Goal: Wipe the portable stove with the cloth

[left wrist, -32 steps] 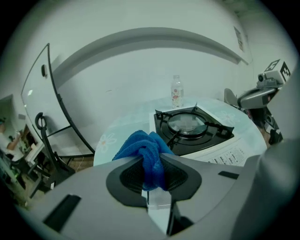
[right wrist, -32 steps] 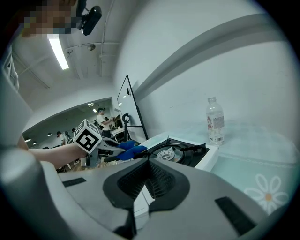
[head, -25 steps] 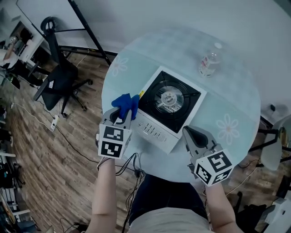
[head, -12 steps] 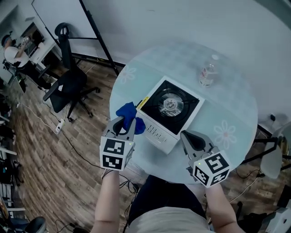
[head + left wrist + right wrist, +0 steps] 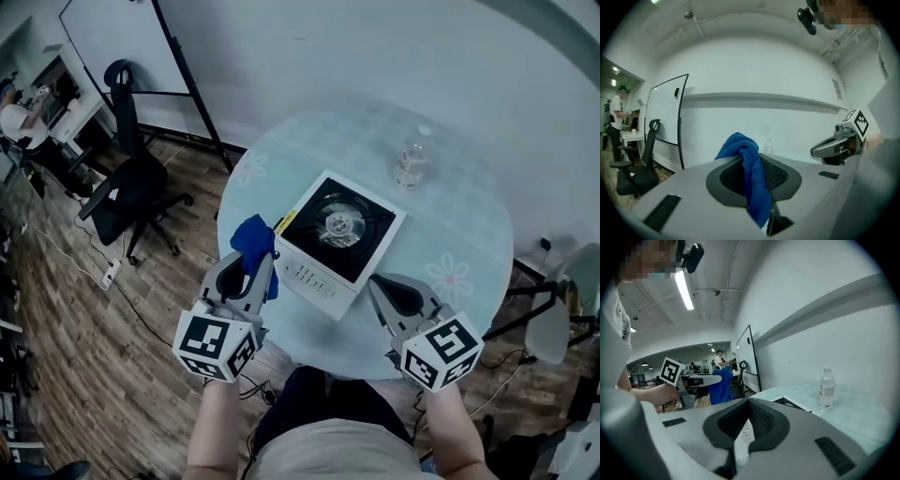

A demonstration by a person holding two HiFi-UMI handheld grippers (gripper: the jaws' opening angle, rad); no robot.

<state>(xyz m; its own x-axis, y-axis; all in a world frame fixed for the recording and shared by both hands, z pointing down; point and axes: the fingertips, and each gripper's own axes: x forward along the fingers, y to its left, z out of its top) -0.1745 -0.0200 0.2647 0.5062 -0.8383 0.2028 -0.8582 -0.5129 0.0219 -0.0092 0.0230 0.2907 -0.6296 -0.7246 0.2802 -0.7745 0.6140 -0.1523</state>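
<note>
Grasping the blue cloth (image 5: 251, 240) in the left gripper (image 5: 262, 264), at 9 o'clock of the portable stove (image 5: 339, 225), just beside its edge; pulled slightly back from it compared with one second ago. Keeping the right gripper (image 5: 387, 286) clenched, empty, at 5 o'clock of the stove, as before.

stove (image 5: 339, 236) on table (image 5: 464, 220), bottle (image 5: 409, 167) behind it, cloth (image 5: 254, 242) at its left

Right gripper (image 5: 748, 405) jaws closed in the foreground, a thin white sliver at their seam, left gripper (image 5: 711, 379) off to the left clutching a blue cloth (image 5: 723, 386), stove (image 5: 790, 403) corner just past the jaws, bottle (image 5: 827, 389) upright on the table (image 5: 855, 411), whiteboard (image 5: 749, 357) behind.
</note>
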